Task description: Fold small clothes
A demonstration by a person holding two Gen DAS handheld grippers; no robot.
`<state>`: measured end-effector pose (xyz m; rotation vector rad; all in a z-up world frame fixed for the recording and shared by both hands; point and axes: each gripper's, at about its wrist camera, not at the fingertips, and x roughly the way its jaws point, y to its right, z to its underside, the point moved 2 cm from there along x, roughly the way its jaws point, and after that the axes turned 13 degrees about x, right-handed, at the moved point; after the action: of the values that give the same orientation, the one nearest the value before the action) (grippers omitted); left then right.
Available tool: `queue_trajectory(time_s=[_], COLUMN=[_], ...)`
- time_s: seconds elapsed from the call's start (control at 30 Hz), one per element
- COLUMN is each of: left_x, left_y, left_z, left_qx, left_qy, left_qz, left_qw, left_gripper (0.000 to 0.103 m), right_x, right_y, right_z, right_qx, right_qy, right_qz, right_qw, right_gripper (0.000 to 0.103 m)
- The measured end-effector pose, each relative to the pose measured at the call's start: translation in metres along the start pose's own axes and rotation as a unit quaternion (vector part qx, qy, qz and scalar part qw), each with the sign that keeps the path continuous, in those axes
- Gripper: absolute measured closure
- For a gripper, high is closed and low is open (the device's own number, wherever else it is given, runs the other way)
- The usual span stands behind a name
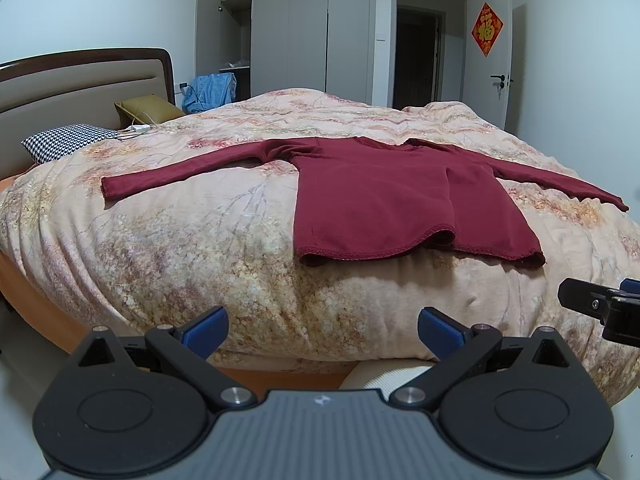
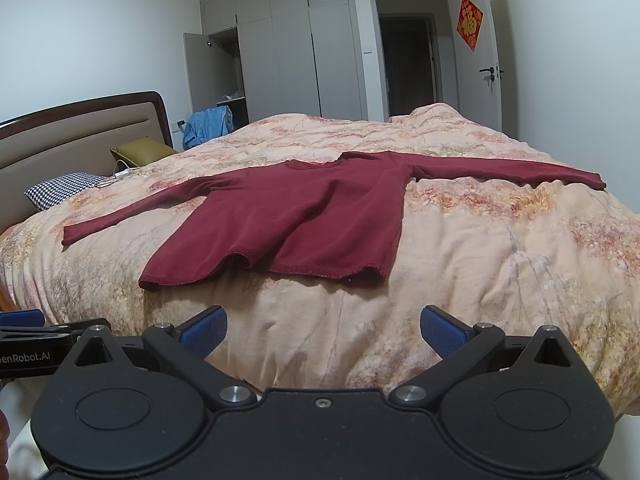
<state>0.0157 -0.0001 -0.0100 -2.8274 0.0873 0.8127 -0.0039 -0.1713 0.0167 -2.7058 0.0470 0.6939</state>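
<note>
A dark red long-sleeved top [image 1: 384,196] [image 2: 296,220] lies flat on the floral quilt [image 1: 180,240] [image 2: 480,248], hem toward me, both sleeves spread out sideways. My left gripper [image 1: 322,330] hovers at the bed's near edge, short of the hem, open with nothing between its blue pads [image 1: 206,330]. My right gripper [image 2: 323,330] is likewise open and empty, just short of the hem. The right gripper's tip [image 1: 600,304] shows at the right edge of the left wrist view; the left gripper's side [image 2: 36,340] shows at the left edge of the right wrist view.
A padded headboard [image 1: 80,92] stands at the left, with a houndstooth pillow [image 1: 68,144], an olive cushion [image 1: 148,110] and a white charger cable [image 1: 138,129]. Behind the bed are grey wardrobes [image 1: 292,28], one door open, blue cloth [image 1: 210,92] and an open doorway [image 1: 424,52].
</note>
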Motion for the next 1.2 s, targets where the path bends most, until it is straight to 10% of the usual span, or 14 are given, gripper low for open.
queue_trajectory(time_s=[1.2], left_x=[-0.0005], left_y=[-0.0024], left_z=[0.0012], left_qx=[0.0], left_qy=[-0.001], left_qz=[-0.002], left_qw=[1.0], left_gripper=[0.0], right_x=[0.0015], right_y=[0.0014], right_z=[0.0005], right_qx=[0.004], right_qy=[-0.004], right_qz=[0.002], right_qw=[1.0], right_gripper=[0.0])
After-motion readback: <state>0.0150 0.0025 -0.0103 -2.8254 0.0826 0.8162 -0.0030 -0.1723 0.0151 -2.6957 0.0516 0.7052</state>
